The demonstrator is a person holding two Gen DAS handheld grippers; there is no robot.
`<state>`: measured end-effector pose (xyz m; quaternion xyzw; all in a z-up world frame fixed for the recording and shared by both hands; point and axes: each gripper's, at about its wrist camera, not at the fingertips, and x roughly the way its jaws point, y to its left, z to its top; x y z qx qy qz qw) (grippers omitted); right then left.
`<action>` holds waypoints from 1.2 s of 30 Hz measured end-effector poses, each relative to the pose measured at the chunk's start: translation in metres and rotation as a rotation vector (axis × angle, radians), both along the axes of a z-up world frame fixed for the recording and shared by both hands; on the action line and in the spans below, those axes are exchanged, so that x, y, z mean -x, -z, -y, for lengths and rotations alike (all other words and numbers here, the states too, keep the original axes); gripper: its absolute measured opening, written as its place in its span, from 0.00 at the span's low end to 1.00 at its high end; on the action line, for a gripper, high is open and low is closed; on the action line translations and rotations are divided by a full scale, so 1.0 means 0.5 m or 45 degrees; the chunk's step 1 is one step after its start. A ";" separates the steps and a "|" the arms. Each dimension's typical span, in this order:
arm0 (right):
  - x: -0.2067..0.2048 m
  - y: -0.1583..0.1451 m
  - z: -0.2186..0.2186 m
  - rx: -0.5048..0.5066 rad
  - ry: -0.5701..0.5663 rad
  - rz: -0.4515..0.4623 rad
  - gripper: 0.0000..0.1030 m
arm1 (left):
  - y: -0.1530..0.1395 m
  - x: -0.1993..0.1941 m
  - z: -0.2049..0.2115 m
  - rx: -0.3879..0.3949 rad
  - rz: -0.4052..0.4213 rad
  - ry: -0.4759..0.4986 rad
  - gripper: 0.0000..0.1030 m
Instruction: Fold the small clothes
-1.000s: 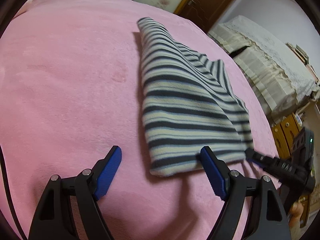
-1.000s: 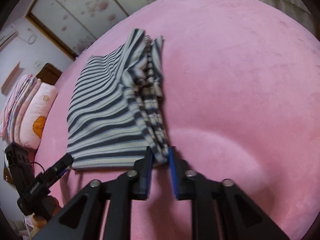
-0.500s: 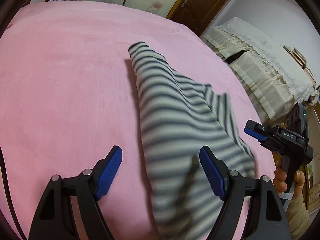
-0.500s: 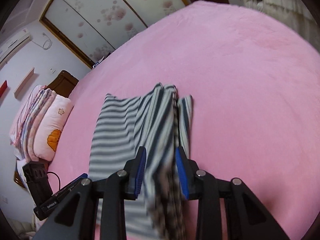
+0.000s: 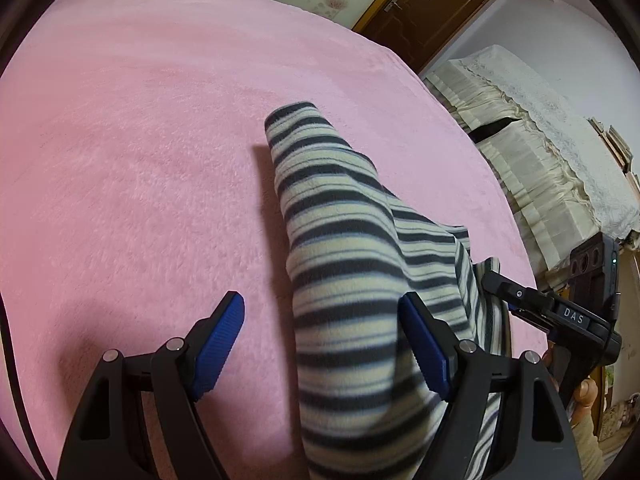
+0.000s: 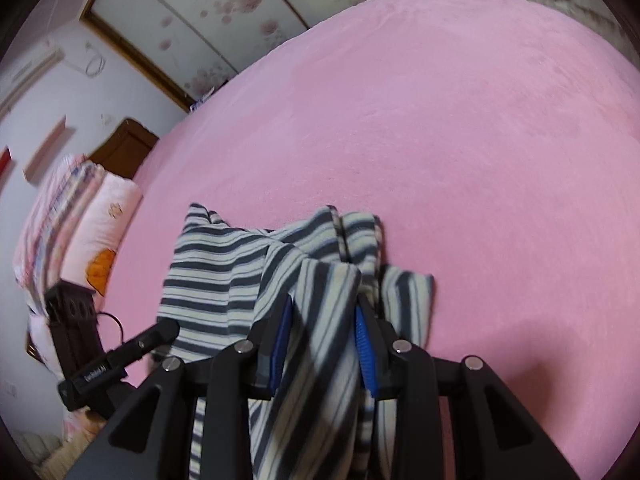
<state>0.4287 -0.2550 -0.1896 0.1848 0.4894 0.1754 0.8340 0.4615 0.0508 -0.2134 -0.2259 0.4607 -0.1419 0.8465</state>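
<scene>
The striped garment (image 5: 344, 248) lies on the pink blanket (image 5: 140, 160), partly lifted at its near end. In the left wrist view its long axis runs from the near edge of the frame away toward a narrow rounded tip that points at the far side of the bed; the stripes run across this axis. The left gripper (image 5: 320, 344) stands spread wide: its right pad touches the raised fabric, while the left pad is clear of the cloth above bare blanket, so nothing is clamped. The right gripper (image 6: 320, 336) is pinching a bunched fold of the garment between its blue pads, with cloth rising between the jaws and draping back toward the camera. In the right wrist view the remaining fabric spreads away from the jaws and to the left, resting on the blanket. Folded bedding (image 6: 72, 216) sits at the blanket's left edge.
</scene>
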 end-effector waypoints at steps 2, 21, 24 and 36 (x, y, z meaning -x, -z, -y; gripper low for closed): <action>-0.007 0.001 -0.014 0.028 -0.039 -0.005 0.30 | 0.000 -0.005 0.008 -0.010 0.005 0.008 0.76; 0.033 -0.002 0.069 0.089 0.213 0.109 0.31 | 0.016 -0.039 0.054 -0.154 -0.014 0.013 0.77; 0.065 -0.048 0.048 0.139 0.179 0.228 0.31 | -0.022 -0.018 0.055 -0.182 0.068 -0.022 0.77; 0.125 -0.031 -0.086 0.262 -0.136 0.214 0.25 | -0.026 0.030 0.156 -0.130 0.115 0.164 0.77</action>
